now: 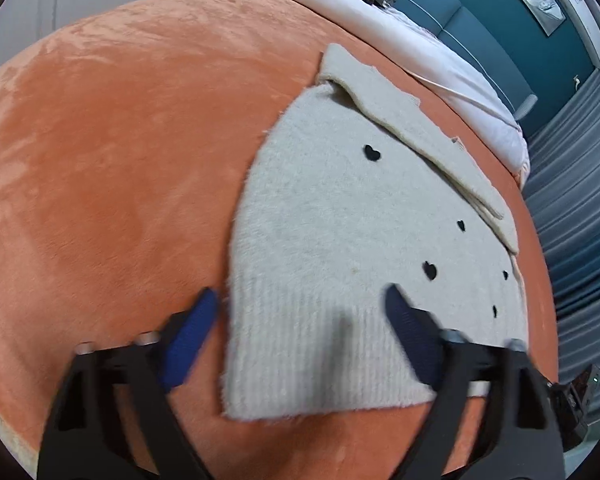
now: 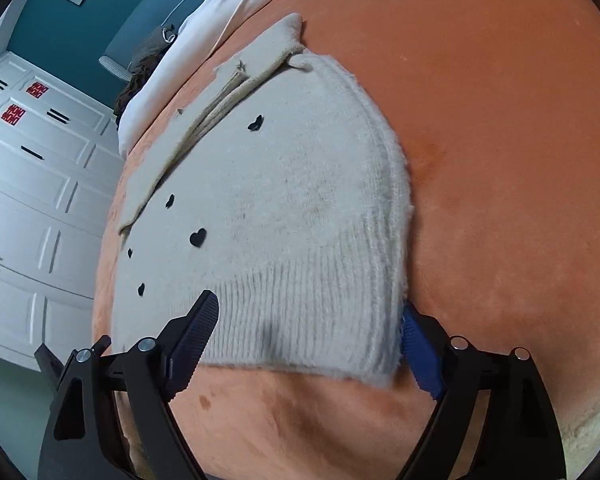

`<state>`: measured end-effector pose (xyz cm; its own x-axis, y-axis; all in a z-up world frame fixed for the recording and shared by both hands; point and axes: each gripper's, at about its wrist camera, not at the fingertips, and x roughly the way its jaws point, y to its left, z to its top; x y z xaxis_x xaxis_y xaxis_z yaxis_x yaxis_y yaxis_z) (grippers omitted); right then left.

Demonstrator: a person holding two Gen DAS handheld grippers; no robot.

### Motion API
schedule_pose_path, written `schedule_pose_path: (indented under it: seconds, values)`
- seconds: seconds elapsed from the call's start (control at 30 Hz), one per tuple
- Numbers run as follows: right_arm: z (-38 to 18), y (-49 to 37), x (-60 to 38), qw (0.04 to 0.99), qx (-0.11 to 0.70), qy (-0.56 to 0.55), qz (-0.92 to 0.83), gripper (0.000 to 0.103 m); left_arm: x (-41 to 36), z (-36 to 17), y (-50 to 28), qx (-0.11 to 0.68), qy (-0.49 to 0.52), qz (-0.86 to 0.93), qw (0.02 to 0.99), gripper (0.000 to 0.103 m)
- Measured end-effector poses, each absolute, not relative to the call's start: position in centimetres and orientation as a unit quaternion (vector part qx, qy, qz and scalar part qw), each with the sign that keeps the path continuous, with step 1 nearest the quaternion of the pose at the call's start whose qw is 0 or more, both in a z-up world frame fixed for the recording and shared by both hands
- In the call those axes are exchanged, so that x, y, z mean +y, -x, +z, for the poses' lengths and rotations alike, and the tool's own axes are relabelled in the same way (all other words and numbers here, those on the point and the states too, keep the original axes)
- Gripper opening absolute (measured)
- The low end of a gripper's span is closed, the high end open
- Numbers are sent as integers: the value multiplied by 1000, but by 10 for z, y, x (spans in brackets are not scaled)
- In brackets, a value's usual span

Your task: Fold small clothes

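Sweater point(image 1: 340, 240) lies flat on the orange blanket point(image 1: 100, 160), sleeve folded across the far side. Left gripper point(image 1: 300, 312) and right gripper point(image 2: 308, 320) both gape wide at the near hem corners. Best to bite both layers evenly, then lift together.

Red double-happiness paper-cut signs point(image 2: 11, 114) on white wardrobe doors point(image 2: 40, 184); no other legible text.
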<state>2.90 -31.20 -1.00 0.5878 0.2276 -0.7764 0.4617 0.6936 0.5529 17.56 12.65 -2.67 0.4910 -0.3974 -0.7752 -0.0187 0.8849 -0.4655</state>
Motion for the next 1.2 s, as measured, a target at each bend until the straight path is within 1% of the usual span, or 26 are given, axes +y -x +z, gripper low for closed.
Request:
schedule_pose_path:
  seconds: [0.03,0.07,0.1,0.13,0.17,0.27,0.37,0.43,0.57,0.67,0.73,0.8,0.87,0.93,0.97,1.03,1.07,1.1,1.13,1.17,1.2]
  values:
    - [-9,-35,-313,805,446,-385,-72,64,124,-29,-182,504,213,-116,829,44]
    - [-9,-43,-314,802,454,-382,-75,32,123,-30,-187,515,214,-114,823,24]
    - [-10,-48,-316,795,463,-385,-73,14,123,-29,-192,525,219,-115,815,16]
    - [-7,-51,-318,793,459,-395,-67,13,125,-27,-193,529,229,-119,808,9]
    - [2,-49,-320,803,443,-394,-66,12,128,-20,-191,527,238,-120,807,8]
    - [40,-39,-315,838,420,-343,-66,10,137,10,-175,506,235,-137,819,7]
    - [68,-17,-313,857,420,-294,-58,9,146,32,-145,506,224,-159,817,6]
    - [77,3,-314,860,436,-260,-58,9,150,39,-118,523,200,-169,811,6]
    - [73,62,-306,844,505,-178,-27,9,166,40,-53,565,152,-188,789,6]
    - [69,112,-283,816,557,-151,14,9,177,39,-2,594,126,-194,771,6]
    - [77,137,-268,806,572,-145,43,9,181,49,23,598,116,-201,767,6]
    - [98,150,-262,810,562,-156,68,9,186,72,34,583,127,-209,775,6]
    - [130,141,-267,835,522,-159,74,10,188,102,26,548,144,-219,795,6]
    - [155,117,-282,864,470,-166,71,10,185,128,-2,502,154,-231,819,7]
    - [167,94,-296,882,432,-178,65,10,181,139,-23,476,156,-237,832,7]
    - [174,51,-324,898,380,-215,57,10,168,152,-72,432,153,-234,858,7]
    - [170,22,-339,902,354,-245,47,12,163,154,-95,415,154,-229,867,7]
    - [163,-2,-351,900,339,-269,43,16,148,152,-116,405,151,-223,874,7]
    - [152,-28,-360,897,331,-290,37,17,139,145,-139,404,151,-217,875,8]
    - [135,-55,-368,894,329,-304,15,25,132,130,-168,405,158,-200,878,11]
    - [120,-77,-374,889,335,-314,-6,34,126,114,-190,412,168,-191,875,13]
